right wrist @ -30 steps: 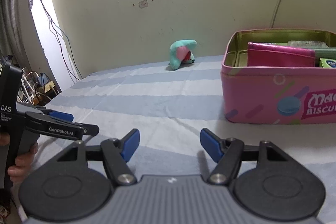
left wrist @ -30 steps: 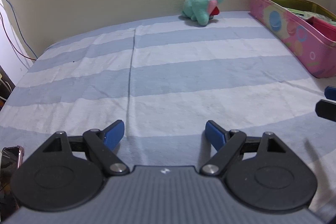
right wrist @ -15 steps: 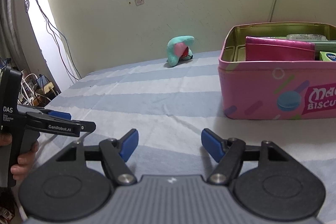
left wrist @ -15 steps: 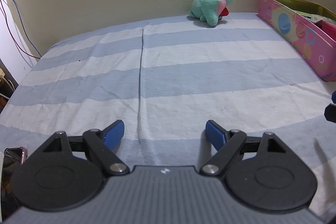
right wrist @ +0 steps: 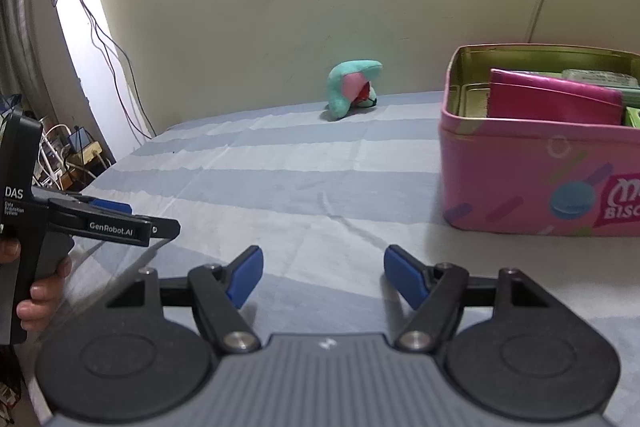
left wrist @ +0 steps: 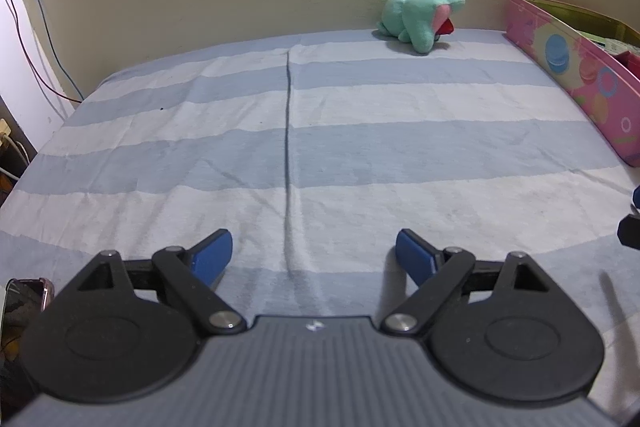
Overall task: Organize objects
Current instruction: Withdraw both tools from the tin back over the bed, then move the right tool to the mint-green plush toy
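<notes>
Hovering wide open and empty, both: left hand-held gripper (left wrist: 314, 253), right hand-held gripper (right wrist: 323, 277). Risk: plush toy (left wrist: 420, 17) squashing, slipping short of tin (right wrist: 540, 163).

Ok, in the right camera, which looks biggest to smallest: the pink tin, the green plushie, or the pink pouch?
1. pink tin
2. pink pouch, partly hidden inside the tin
3. green plushie, though it sits farther away, so its real size is unsure
</notes>
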{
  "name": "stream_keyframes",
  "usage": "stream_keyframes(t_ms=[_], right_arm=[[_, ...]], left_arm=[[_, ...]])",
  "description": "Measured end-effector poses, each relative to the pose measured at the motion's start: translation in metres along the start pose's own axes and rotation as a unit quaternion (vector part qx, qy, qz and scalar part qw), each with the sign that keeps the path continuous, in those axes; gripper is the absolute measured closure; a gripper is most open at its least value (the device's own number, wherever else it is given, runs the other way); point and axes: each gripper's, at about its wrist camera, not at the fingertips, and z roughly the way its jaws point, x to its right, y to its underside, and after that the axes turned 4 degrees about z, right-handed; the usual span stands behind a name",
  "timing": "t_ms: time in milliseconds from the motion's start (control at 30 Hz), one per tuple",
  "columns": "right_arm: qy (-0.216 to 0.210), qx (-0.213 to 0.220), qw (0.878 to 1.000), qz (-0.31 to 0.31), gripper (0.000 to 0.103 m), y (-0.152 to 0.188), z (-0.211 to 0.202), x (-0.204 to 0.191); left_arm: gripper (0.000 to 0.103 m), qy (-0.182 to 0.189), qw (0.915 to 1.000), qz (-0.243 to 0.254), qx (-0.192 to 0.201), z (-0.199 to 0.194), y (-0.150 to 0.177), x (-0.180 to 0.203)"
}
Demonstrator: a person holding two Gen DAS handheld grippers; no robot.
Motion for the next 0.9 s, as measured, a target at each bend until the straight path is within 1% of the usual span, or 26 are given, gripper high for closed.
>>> stream_keyframes(t_ms=[300, 467, 600, 633, 767, 900], right_arm=[[-0.010, -0.020, 1.000, -0.010, 0.033, -0.009, 0.022, -0.013], [-0.008, -0.028, 0.999, -0.020, 0.032, -0.018, 0.041, -0.024], [0.003, -0.032, 0.999, -0.042, 0.031, -0.026, 0.059, -0.035], [0.007, -0.033, 0.998, -0.049, 0.028, -0.028, 0.063, -0.038], [0.019, -0.042, 0.996, -0.081, 0.027, -0.036, 0.083, -0.051], [0.024, -0.048, 0.995, -0.084, 0.026, -0.051, 0.105, -0.053]], left_arm=[[0.012, 0.000, 0.9998, -0.018, 0.002, 0.008, -0.002, -0.015], [0.012, -0.001, 0.9997, -0.025, 0.003, 0.011, -0.003, -0.022], [0.010, 0.001, 0.9995, -0.033, 0.004, 0.015, -0.004, -0.029], [0.010, 0.001, 0.9994, -0.035, 0.005, 0.017, -0.005, -0.031], [0.007, 0.002, 0.9990, -0.045, 0.007, 0.021, -0.006, -0.036], [0.005, 0.000, 0.9977, -0.066, 0.012, 0.027, -0.007, -0.043]])
